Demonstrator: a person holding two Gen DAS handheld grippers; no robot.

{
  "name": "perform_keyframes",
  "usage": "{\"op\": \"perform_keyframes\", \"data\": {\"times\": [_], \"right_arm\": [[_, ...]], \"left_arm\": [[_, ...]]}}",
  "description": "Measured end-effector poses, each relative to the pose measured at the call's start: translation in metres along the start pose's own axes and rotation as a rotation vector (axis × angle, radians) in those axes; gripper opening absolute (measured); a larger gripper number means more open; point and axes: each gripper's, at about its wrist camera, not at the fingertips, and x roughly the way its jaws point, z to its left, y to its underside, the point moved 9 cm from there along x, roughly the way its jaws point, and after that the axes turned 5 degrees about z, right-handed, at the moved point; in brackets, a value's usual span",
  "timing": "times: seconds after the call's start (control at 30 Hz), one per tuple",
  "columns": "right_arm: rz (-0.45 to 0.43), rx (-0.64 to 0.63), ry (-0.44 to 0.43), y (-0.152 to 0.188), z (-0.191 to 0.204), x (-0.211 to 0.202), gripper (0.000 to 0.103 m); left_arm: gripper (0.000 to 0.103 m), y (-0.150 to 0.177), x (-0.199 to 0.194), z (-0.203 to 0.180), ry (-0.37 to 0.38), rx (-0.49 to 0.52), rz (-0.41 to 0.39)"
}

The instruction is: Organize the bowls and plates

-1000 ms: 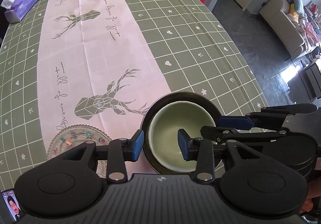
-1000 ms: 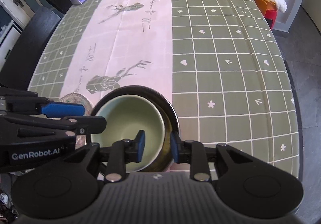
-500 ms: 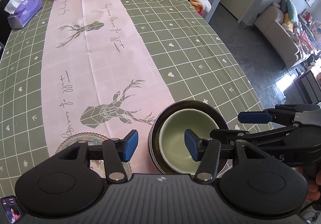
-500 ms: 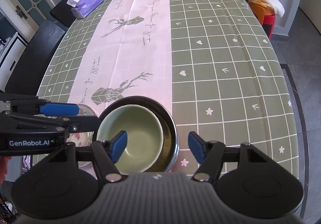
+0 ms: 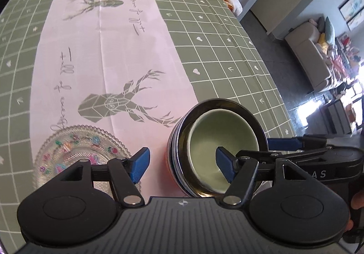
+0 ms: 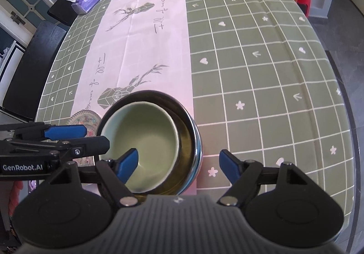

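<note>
Bowls sit nested near the tabletop's (image 6: 261, 60) near edge: green bowl (image 6: 145, 140) inside dark bowl (image 6: 191, 138). I see left tool (image 5: 182, 165) and right tool (image 6: 179, 164) both spread wide, gripping nothing.

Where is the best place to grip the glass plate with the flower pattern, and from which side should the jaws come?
Grip the glass plate at its scalloped rim, probably with the left gripper, coming low from the near edge. The plate lies flat on the tablecloth, so only the thin raised rim offers a hold. The dark bowl stands close on its right.
</note>
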Motion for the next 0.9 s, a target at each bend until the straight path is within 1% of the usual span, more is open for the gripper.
{"op": "perform_keyframes", "data": {"times": [0.17, 0.47, 0.57, 0.73, 0.77, 0.83, 0.9], "right_arm": [[0.021, 0.052, -0.046, 0.004, -0.006, 0.014, 0.077], [0.046, 0.187, -0.139, 0.007, -0.019, 0.034, 0.073], [0.047, 0.202, -0.148, 0.008, -0.021, 0.036, 0.072], [0.047, 0.213, -0.158, 0.008, -0.022, 0.036, 0.07], [0.047, 0.215, -0.159, 0.009, -0.023, 0.036, 0.069], [0.046, 0.223, -0.162, 0.009, -0.024, 0.036, 0.064], [0.043, 0.232, -0.171, 0.01, -0.025, 0.036, 0.061]], "left_arm": [[0.078, 0.002, 0.013, 0.008, 0.067, -0.084, 0.0], [0.076, 0.007, 0.032, 0.02, 0.12, -0.162, -0.015], [0.072, 0.01, 0.037, 0.022, 0.13, -0.187, -0.017], [0.071, 0.013, 0.041, 0.018, 0.129, -0.183, -0.012], [0.071, 0.013, 0.042, 0.017, 0.128, -0.179, -0.01], [0.068, 0.014, 0.044, 0.015, 0.126, -0.179, -0.01], [0.064, 0.015, 0.046, 0.014, 0.124, -0.18, -0.009]]}}
